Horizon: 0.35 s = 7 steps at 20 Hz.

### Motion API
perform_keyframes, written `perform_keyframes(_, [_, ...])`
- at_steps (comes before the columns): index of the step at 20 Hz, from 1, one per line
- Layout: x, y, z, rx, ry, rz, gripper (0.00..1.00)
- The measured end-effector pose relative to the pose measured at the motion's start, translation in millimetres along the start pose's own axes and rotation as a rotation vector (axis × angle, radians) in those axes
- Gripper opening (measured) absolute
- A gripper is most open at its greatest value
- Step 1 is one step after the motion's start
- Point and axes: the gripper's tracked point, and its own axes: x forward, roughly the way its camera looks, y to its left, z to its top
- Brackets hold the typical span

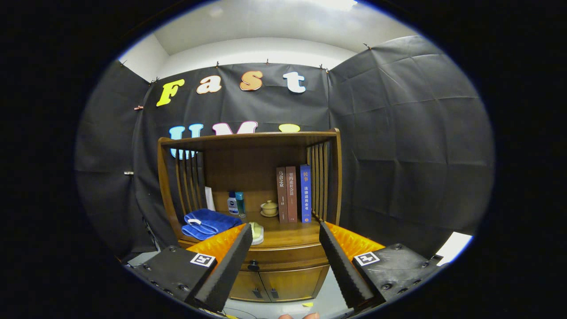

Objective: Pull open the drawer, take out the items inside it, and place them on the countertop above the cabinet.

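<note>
A brown wooden cabinet [283,266] stands some way ahead of me. Its drawer [288,257] is closed, with a dark round knob [253,266] on the front. The countertop [288,235] above the drawer carries a folded blue towel [204,223], a pale object [257,232] partly behind one finger, two small bottles [236,204], a small lidded cup [269,208] and three upright books [294,194]. My gripper [285,230] is open, fingers spread wide and holding nothing, well short of the cabinet. The knob lies between the fingers, nearer the left one.
Two lower cabinet doors [277,283] with dark handles sit under the drawer. Slatted side rails [321,181] and a top shelf [248,139] frame the countertop. Grey floor [323,301] stretches in front of the cabinet. Fingertips of a hand [299,316] show beneath the gripper.
</note>
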Motion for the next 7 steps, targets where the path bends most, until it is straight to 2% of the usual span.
perform_keyframes(2, [-2.1, -5.3, -1.5, 0.011, -0.004, -0.019, 0.98])
perform_keyframes(7, [-3.0, 4.4, 0.9, -0.027, -0.007, 0.005, 0.98])
